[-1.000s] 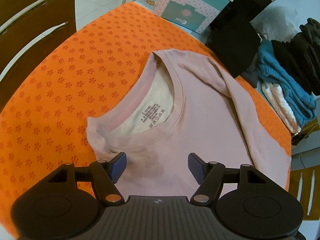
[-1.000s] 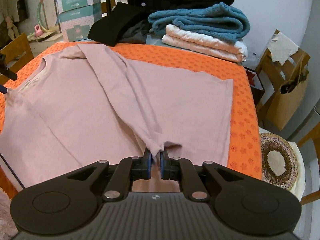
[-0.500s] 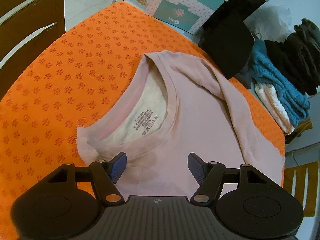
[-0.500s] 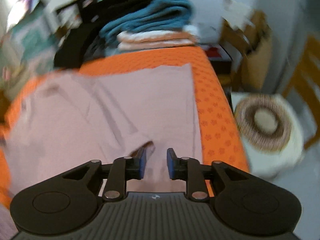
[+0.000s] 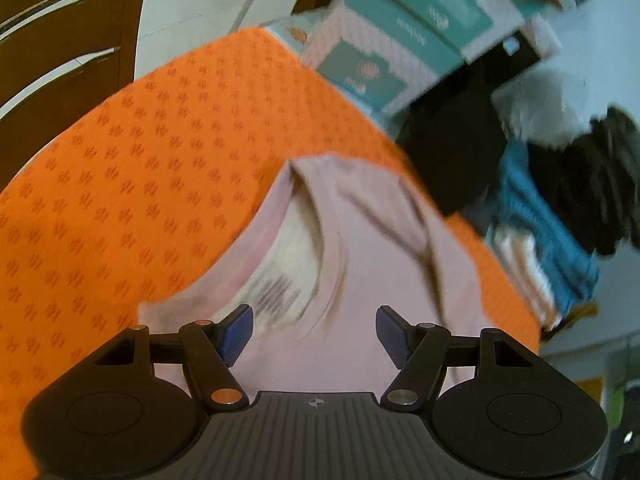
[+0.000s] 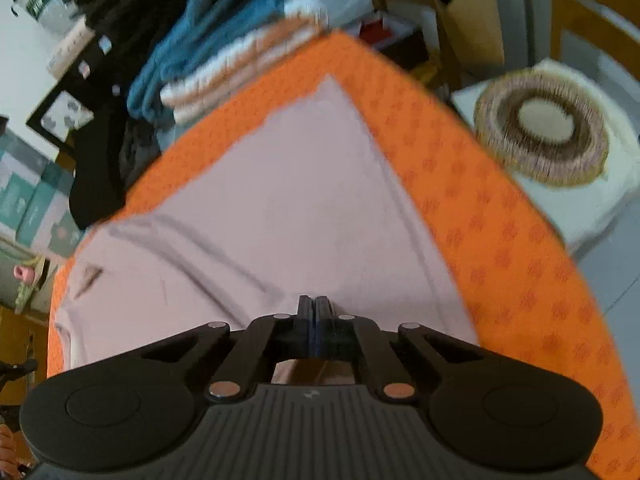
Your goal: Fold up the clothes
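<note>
Folding pale pink long-sleeved cotton top (image 6: pixel 280 200) on orange flower-print tablecloth (image 5: pixel 140 152): we've one sleeve laid across body, rest unfolded. Left gripper (image 5: pixel 314 330) apart, collar at twelve o'clock; right gripper (image 6: pixel 315 312) together, whether pinching fabric we cannot tell.

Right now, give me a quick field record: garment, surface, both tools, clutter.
garment: pink long-sleeve shirt, spread flat, one sleeve folded across the body, neck label facing up
surface: orange patterned cloth over the table
left tool: open, above the collar, nothing between the pads
right tool: shut, over the shirt body; whether fabric is pinched cannot be told
clutter: folded stack with a blue knit at the far edge, teal boxes beyond the collar
</note>
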### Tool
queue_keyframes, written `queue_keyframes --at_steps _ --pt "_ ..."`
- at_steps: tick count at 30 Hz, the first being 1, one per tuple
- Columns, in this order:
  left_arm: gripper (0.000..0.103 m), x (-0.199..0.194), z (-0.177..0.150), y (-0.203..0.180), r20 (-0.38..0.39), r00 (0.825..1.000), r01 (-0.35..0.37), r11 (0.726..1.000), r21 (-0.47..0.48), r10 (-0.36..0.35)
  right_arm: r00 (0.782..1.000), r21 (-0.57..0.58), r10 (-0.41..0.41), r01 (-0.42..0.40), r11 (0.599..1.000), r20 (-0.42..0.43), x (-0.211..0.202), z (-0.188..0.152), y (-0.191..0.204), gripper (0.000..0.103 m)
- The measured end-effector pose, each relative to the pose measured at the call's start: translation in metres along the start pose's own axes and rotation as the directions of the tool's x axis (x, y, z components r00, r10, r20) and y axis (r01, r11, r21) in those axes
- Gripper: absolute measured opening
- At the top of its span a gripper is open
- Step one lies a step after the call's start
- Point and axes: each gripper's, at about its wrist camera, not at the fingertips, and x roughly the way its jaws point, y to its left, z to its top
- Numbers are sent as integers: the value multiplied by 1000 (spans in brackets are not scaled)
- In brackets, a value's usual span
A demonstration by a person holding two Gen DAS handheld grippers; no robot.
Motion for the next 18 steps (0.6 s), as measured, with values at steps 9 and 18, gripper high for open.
queue_keyframes --at_steps 9,18 --pt "70 42 31 -16 32 998 53 995 -84 -51 992 -35 -54 58 998 112 -29 41 -3 2" --pt "75 96 53 -39 42 994 104 976 -193 -98 992 -42 -105 108 993 69 -8 44 -7 2"
